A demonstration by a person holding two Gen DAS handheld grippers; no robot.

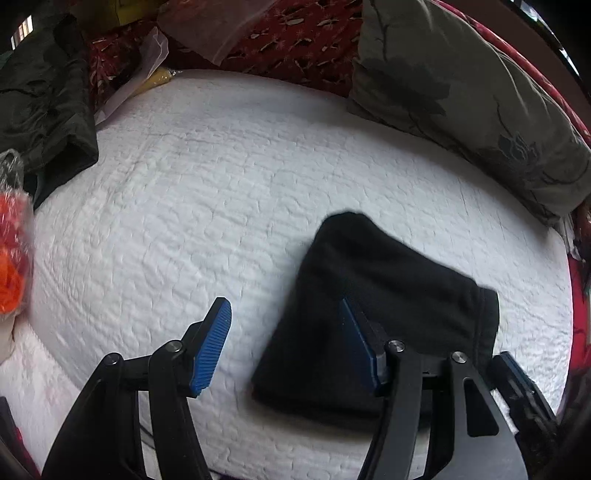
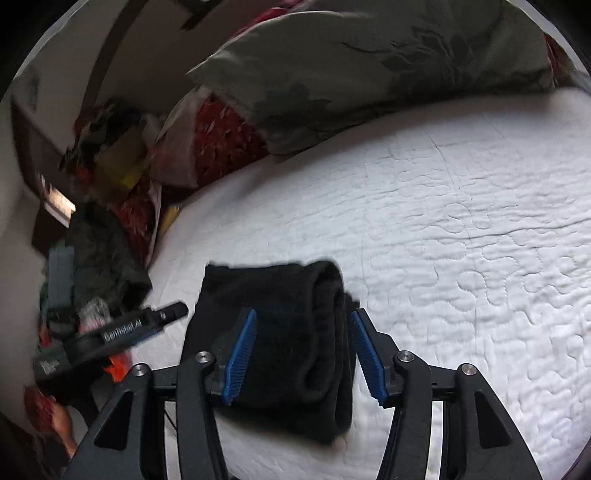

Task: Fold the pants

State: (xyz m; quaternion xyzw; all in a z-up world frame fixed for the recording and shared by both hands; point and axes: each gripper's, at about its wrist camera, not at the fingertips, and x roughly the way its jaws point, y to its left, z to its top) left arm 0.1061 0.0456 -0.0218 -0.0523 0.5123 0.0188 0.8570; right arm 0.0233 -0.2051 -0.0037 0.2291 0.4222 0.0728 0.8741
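Note:
Black pants [image 1: 384,306] lie folded into a compact bundle on the white quilted bed; they also show in the right wrist view [image 2: 280,332]. My left gripper [image 1: 284,325] is open, its left pad over bare quilt and its right pad over the bundle's left part, holding nothing. My right gripper [image 2: 303,339] is open, its blue pads straddling the bundle's near end just above it, gripping nothing. The left gripper's tip [image 2: 166,314] shows to the left of the bundle in the right wrist view.
White quilt [image 1: 221,192] covers the bed. A grey floral pillow [image 1: 461,92] lies at the far right. A dark green garment [image 1: 44,110] and an orange bag [image 1: 11,258] sit at the left. Red patterned fabric and clutter [image 1: 295,33] line the far edge.

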